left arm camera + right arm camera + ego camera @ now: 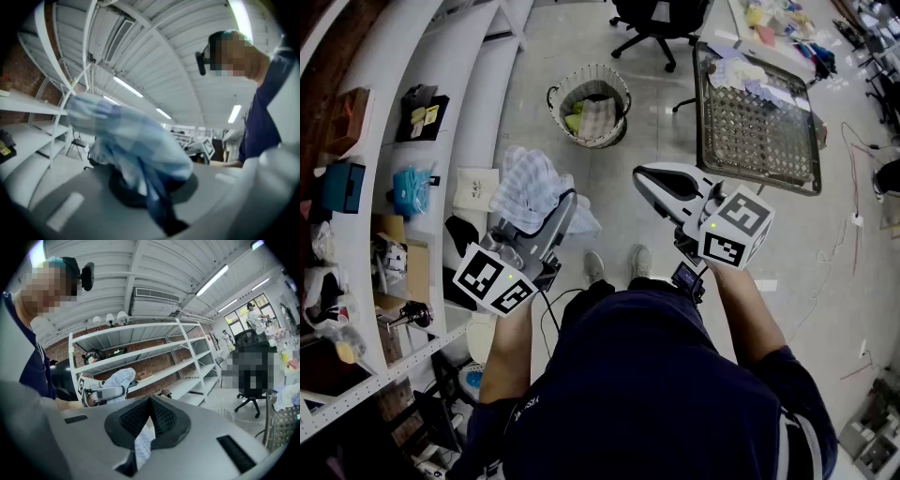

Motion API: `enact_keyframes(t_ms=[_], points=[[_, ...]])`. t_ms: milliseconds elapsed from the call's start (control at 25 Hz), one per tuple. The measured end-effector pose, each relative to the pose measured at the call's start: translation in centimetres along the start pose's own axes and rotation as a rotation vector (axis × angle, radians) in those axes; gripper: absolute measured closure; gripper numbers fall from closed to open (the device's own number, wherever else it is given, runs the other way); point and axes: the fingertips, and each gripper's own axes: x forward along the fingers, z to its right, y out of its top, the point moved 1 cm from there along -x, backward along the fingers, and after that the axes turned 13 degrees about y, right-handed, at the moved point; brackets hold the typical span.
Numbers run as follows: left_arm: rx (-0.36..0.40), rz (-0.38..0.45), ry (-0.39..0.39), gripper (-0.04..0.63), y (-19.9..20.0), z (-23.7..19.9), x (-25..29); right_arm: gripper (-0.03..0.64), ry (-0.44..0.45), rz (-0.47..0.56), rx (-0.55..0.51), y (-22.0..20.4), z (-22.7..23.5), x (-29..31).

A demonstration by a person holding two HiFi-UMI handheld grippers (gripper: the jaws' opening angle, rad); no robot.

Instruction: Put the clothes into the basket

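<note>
A light blue checked cloth (527, 187) bunches over my left gripper (566, 202), which is shut on it at about waist height. In the left gripper view the cloth (133, 140) drapes across the jaws and hides the pads. The right gripper view shows the same cloth (120, 378) held in front of the shelves. My right gripper (649, 180) hovers to the right of it, apart from the cloth, pads meeting at the tips (150, 401), and I see nothing held. The round wicker basket (623, 94) stands on the floor ahead, with green and checked clothes inside.
White shelving (441, 112) with bags and boxes runs along the left. A wire-mesh table (759, 127) with cloths on it stands at the right, an office chair (661, 23) behind it. Cables (839, 248) lie on the floor at the right.
</note>
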Motion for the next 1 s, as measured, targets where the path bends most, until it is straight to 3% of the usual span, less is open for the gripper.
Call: enact_keyframes(t_ms=[480, 1000], points=[[-0.014, -0.001, 0.012, 0.56, -0.1, 0.5, 1.4, 0.612, -0.008, 0.015, 0.007, 0.1, 1.6, -1.7], [0.031, 0.004, 0.101, 0.56, 0.1, 2.6, 5.7, 0.611, 0.021, -0.011, -0.02, -0.2, 5.5, -6.1]])
